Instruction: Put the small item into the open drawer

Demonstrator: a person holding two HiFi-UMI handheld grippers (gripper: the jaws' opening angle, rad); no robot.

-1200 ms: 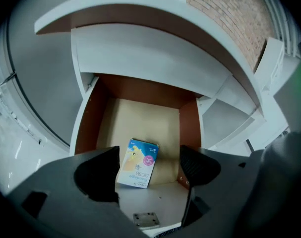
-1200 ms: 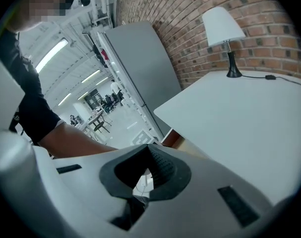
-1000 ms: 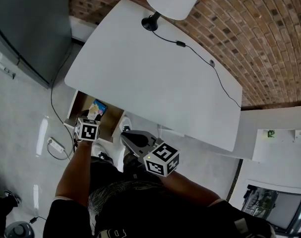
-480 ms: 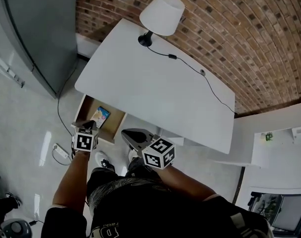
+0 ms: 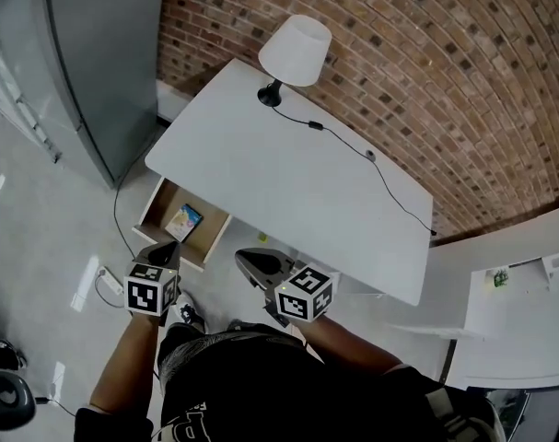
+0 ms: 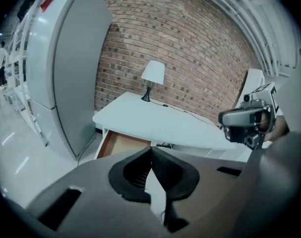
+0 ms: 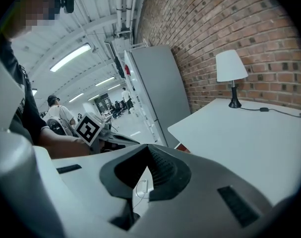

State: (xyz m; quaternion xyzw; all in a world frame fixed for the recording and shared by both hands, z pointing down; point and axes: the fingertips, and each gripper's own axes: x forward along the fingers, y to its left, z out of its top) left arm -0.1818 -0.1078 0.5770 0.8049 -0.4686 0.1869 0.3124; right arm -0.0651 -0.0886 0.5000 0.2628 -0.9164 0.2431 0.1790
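Observation:
The small item (image 5: pixel 184 220), a flat blue and yellow packet, lies inside the open wooden drawer (image 5: pixel 155 212) under the white desk (image 5: pixel 288 182). My left gripper (image 5: pixel 166 246) is held in front of the drawer, clear of it, shut and empty. In the left gripper view its jaws (image 6: pixel 150 149) meet with nothing between them, and the drawer (image 6: pixel 121 144) shows beyond. My right gripper (image 5: pixel 246 259) hovers to the right of the drawer, below the desk's front edge. It is shut (image 7: pixel 150 151) with nothing in it.
A white lamp (image 5: pixel 293 53) stands at the desk's far corner, its black cable (image 5: pixel 371 159) trailing across the top. A tall grey cabinet (image 5: pixel 104 53) stands left of the desk against the brick wall. A power strip (image 5: pixel 109 282) lies on the floor by my left hand.
The left gripper has drawn back and up from the drawer, where it was at the packet. The right gripper has also risen. The packet stays in the drawer.

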